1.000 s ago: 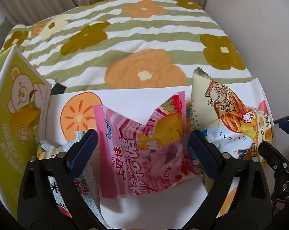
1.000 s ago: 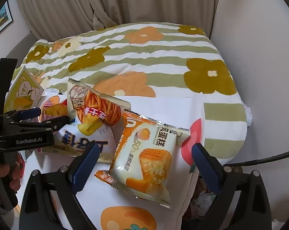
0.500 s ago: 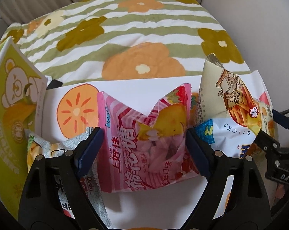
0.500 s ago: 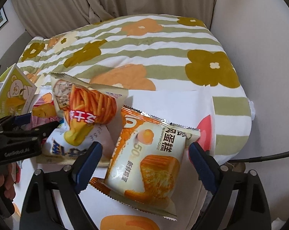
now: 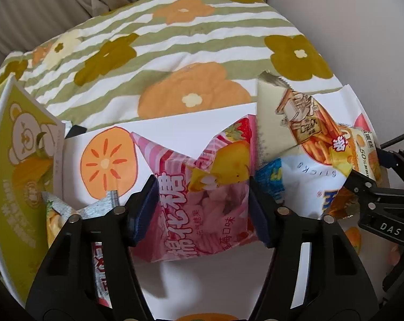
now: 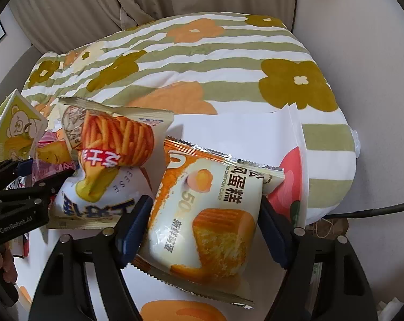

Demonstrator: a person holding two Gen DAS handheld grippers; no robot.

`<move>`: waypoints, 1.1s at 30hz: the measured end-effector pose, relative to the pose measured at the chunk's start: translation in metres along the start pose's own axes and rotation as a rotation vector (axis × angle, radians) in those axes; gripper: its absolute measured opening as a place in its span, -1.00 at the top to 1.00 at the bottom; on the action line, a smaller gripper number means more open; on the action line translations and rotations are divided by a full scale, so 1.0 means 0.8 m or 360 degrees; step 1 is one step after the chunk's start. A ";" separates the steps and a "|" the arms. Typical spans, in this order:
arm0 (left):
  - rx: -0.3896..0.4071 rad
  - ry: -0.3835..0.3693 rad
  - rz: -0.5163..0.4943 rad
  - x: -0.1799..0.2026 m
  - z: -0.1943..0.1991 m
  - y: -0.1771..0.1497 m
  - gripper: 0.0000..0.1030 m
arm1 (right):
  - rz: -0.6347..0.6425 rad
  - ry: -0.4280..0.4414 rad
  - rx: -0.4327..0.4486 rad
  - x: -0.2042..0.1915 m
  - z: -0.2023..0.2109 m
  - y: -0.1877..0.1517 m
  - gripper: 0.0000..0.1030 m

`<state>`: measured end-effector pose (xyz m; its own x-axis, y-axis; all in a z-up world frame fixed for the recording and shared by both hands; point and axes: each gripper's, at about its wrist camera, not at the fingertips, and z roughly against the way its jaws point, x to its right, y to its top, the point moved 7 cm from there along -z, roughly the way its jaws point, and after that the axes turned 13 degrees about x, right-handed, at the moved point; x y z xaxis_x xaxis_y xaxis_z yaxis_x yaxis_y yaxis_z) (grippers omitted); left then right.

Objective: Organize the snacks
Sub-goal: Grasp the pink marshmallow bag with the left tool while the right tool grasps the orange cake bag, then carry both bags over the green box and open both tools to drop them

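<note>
Left gripper (image 5: 202, 203): jaws pressed on pink marshmallow bag (image 5: 202, 187), long axis running forward. Right gripper (image 6: 204, 222): jaws closed against orange cake packet (image 6: 210, 214), lengthwise between them.

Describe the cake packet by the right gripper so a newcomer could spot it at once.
On the white fruit-print sheet spread over the flowered bed, look to its right-hand end, between the right gripper's blue fingers. The chiffon cake packet is orange and white with a sponge-cake picture, unlike the fries-printed stick bag at its left.
</note>
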<state>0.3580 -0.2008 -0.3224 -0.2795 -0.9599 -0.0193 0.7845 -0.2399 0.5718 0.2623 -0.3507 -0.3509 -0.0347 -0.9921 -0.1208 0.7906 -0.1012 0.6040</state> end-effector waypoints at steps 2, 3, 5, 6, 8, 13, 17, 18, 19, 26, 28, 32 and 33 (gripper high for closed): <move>0.0015 0.0008 0.0007 -0.002 0.007 0.002 -0.15 | -0.0003 0.0001 0.0003 -0.001 0.001 -0.001 -0.35; 0.0021 0.0006 0.0013 -0.003 0.009 0.003 -0.14 | -0.0005 0.0004 0.0003 -0.001 0.002 -0.002 -0.33; 0.0034 0.0008 0.0017 -0.004 0.015 0.005 -0.14 | -0.0006 0.0008 0.0003 -0.001 0.003 -0.003 -0.25; 0.0043 0.0009 0.0018 -0.004 0.019 0.006 -0.14 | 0.0000 0.0005 0.0006 -0.001 0.005 -0.004 -0.22; 0.0060 0.0008 0.0019 -0.005 0.026 0.009 -0.14 | 0.0002 0.0002 0.0012 -0.001 0.006 -0.003 -0.19; 0.0122 0.0004 0.0023 -0.003 0.050 0.016 -0.14 | -0.0035 -0.0003 0.0038 0.003 0.017 -0.002 -0.17; 0.0169 -0.0014 0.0039 -0.001 0.069 0.022 -0.13 | -0.0051 -0.0007 0.0083 0.005 0.033 0.000 -0.16; 0.0182 -0.0021 0.0042 -0.001 0.074 0.024 -0.14 | -0.0054 -0.0009 0.0094 0.005 0.037 0.001 -0.16; 0.0192 -0.0026 0.0046 0.000 0.078 0.025 -0.14 | -0.0055 -0.0012 0.0111 0.004 0.043 0.002 -0.16; 0.0318 -0.0086 0.0094 0.003 0.125 0.039 -0.14 | -0.0044 -0.0031 0.0194 0.001 0.079 0.008 -0.16; 0.0344 -0.0115 0.0116 0.003 0.141 0.043 -0.13 | -0.0044 -0.0037 0.0218 0.000 0.091 0.011 -0.16; 0.0416 -0.0155 0.0143 -0.001 0.181 0.052 -0.14 | -0.0030 -0.0047 0.0268 -0.007 0.120 0.022 -0.16; 0.0445 -0.0155 0.0140 -0.004 0.194 0.056 -0.14 | -0.0018 -0.0036 0.0275 -0.013 0.129 0.027 -0.16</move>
<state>0.3083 -0.1858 -0.1692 -0.2797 -0.9536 0.1112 0.6292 -0.0946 0.7714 0.2170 -0.3503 -0.2551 -0.0582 -0.9920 -0.1120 0.6733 -0.1218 0.7293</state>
